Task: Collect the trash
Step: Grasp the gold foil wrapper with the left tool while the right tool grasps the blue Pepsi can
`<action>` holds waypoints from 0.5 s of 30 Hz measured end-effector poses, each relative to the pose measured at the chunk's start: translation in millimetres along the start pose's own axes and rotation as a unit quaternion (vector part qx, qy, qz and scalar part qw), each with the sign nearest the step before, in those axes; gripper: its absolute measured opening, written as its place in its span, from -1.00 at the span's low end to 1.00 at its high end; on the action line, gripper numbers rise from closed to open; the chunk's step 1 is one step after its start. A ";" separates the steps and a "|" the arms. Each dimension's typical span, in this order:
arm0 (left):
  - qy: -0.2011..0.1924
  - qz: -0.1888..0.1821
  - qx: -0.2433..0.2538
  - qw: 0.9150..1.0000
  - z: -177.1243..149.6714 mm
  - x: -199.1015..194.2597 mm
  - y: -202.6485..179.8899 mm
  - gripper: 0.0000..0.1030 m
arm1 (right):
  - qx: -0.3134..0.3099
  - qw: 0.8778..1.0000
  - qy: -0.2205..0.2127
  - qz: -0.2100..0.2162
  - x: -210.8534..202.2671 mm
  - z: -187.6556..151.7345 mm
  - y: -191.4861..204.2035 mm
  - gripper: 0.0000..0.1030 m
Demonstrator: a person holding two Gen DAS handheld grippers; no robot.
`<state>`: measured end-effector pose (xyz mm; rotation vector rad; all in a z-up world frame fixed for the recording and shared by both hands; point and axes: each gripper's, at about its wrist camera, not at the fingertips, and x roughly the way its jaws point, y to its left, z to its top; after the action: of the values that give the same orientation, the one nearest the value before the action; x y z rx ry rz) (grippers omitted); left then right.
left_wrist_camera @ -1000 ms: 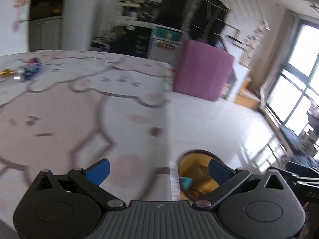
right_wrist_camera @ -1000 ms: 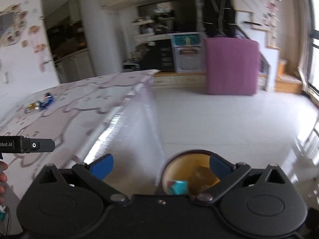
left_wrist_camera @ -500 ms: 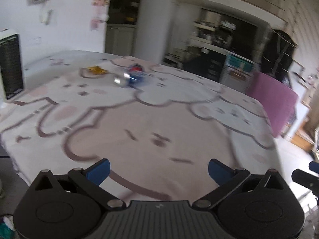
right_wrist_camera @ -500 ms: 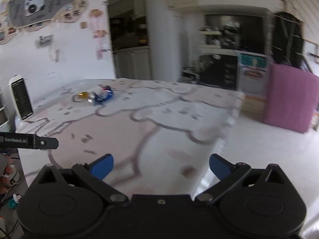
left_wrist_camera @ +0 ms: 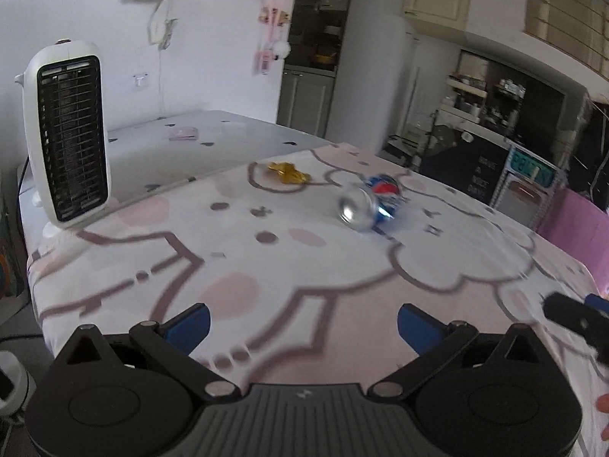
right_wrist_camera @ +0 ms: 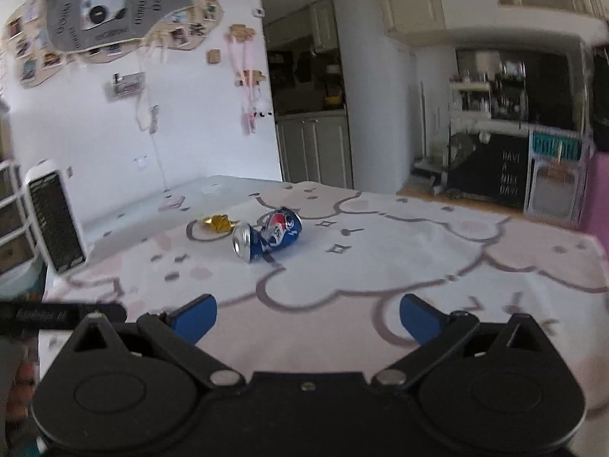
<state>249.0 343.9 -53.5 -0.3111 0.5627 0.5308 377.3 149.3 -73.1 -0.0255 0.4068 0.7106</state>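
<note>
A crushed blue soda can (right_wrist_camera: pixel 268 237) lies on its side on the cartoon-print tablecloth (right_wrist_camera: pixel 380 266), with a gold foil wrapper (right_wrist_camera: pixel 217 223) just left of it. The left wrist view shows the same can (left_wrist_camera: pixel 371 202), blurred, and the wrapper (left_wrist_camera: pixel 287 172) farther back. My left gripper (left_wrist_camera: pixel 303 326) is open over the table's near part, well short of the can, nothing between its fingers. My right gripper (right_wrist_camera: pixel 307 318) is open too, empty, near the front edge with the can ahead and slightly left.
A white fan heater (left_wrist_camera: pixel 66 135) stands at the table's left edge, also the heater (right_wrist_camera: pixel 53 221) in the right wrist view. A pink block (left_wrist_camera: pixel 578 228) sits off the table's right side. Cabinets (right_wrist_camera: pixel 316 148) and shelves stand behind.
Both views swung left from the floor and the yellow bin up to the table. The can and wrapper now sit nearer and more central. Both grippers stayed open.
</note>
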 end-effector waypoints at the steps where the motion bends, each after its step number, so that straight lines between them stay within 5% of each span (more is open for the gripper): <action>1: -0.001 0.003 -0.002 1.000 5.6 5.6 3.6 1.00 | 0.016 1.000 0.005 -0.001 16.1 6.5 0.1 1.00; 5: -0.002 0.009 -0.018 1.000 24.9 26.4 13.8 1.00 | 0.072 0.997 0.030 0.017 74.1 25.9 -1.6 0.97; 8: -0.006 0.007 -0.037 0.999 39.8 45.4 21.6 1.00 | 0.124 0.991 0.049 0.028 117.4 37.8 -6.0 0.40; 15: -0.009 -0.029 -0.096 0.995 72.6 91.0 34.8 1.00 | 0.289 0.948 0.111 0.072 217.9 44.1 -17.1 0.18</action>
<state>325.6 438.1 -52.3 -0.5048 0.4848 0.5313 552.7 280.4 -115.3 0.4860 0.8284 0.7111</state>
